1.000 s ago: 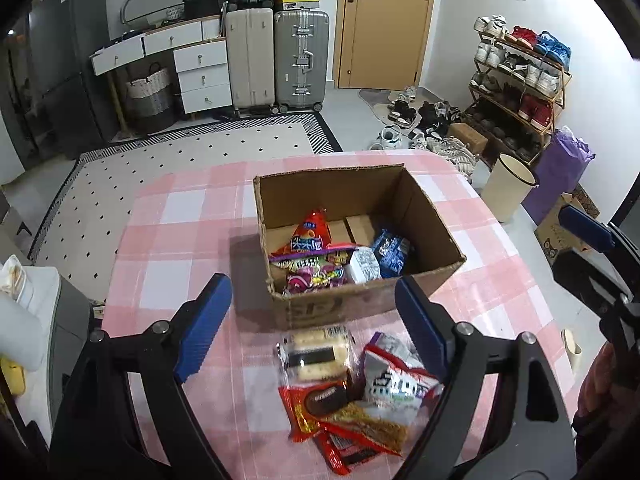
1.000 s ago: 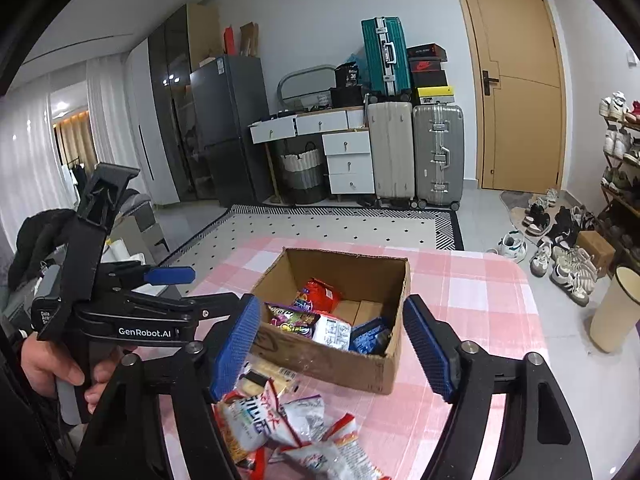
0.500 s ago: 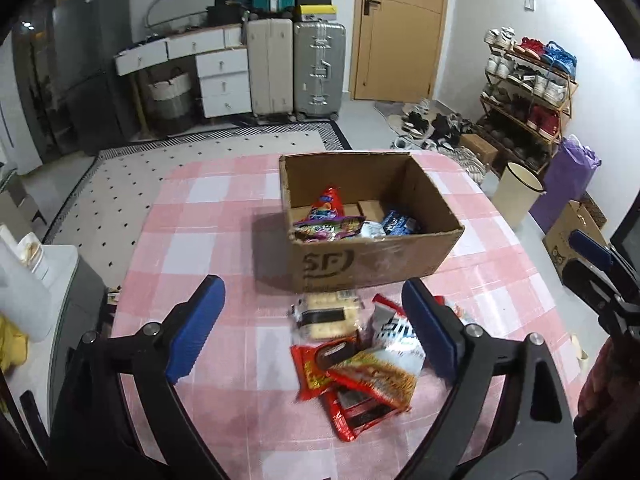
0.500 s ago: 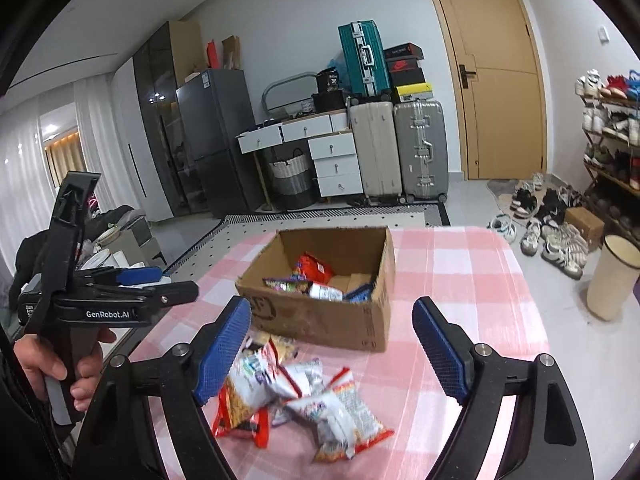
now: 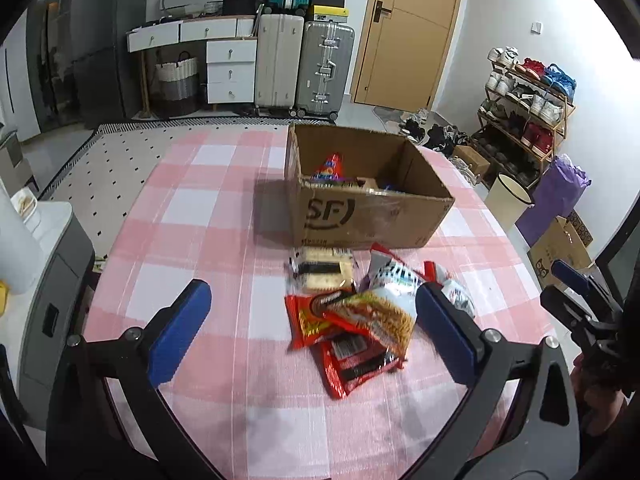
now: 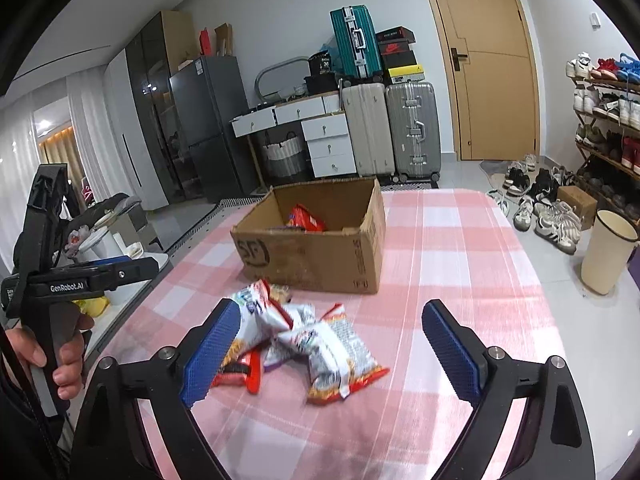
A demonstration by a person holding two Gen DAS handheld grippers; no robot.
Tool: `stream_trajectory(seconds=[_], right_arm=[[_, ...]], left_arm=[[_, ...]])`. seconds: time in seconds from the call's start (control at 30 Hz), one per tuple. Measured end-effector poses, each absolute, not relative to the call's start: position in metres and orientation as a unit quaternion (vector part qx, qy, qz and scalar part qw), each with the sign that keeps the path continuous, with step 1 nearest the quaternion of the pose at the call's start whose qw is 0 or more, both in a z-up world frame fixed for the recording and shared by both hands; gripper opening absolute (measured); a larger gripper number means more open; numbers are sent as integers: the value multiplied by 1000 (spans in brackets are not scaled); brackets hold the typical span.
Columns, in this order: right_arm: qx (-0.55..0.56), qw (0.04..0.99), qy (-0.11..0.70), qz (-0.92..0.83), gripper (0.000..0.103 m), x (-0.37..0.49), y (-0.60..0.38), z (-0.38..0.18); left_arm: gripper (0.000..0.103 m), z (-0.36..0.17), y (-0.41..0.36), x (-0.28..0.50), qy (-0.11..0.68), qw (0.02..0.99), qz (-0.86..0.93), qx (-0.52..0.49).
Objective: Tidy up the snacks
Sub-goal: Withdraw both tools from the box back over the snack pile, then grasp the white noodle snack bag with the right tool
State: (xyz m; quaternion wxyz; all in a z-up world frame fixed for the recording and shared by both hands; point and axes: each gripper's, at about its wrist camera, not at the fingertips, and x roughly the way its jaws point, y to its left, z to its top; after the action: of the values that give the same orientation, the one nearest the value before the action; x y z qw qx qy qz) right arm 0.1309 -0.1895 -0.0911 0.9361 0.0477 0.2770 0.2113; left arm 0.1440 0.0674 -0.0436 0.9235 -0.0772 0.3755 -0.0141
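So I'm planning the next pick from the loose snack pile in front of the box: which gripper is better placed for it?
Probably the left gripper: its opening jaws, with nothing gripped, frame the red packets of the snack pile. The right gripper is also opening and empty, so either would do.

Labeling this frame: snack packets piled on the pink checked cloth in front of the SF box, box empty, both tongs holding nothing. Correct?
One thing is off: the SF box is not empty. The left wrist view shows a red packet standing inside it, and the right wrist view shows it too. The rest stands: the snack packets lie piled on the pink checked cloth in front of the box, and the left tongs and right tongs are opening on nothing.
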Motion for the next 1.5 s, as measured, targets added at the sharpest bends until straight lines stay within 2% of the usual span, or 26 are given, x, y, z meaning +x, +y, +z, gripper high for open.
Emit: stream_trajectory(seconds=[0.77, 1.5], right_arm=[[54, 914, 350, 199, 96, 130, -173, -153], [40, 897, 391, 202, 96, 194, -165, -182]], left_arm=[[102, -124, 80, 118, 419, 898, -39, -131], [102, -155, 81, 139, 436, 887, -61, -140]])
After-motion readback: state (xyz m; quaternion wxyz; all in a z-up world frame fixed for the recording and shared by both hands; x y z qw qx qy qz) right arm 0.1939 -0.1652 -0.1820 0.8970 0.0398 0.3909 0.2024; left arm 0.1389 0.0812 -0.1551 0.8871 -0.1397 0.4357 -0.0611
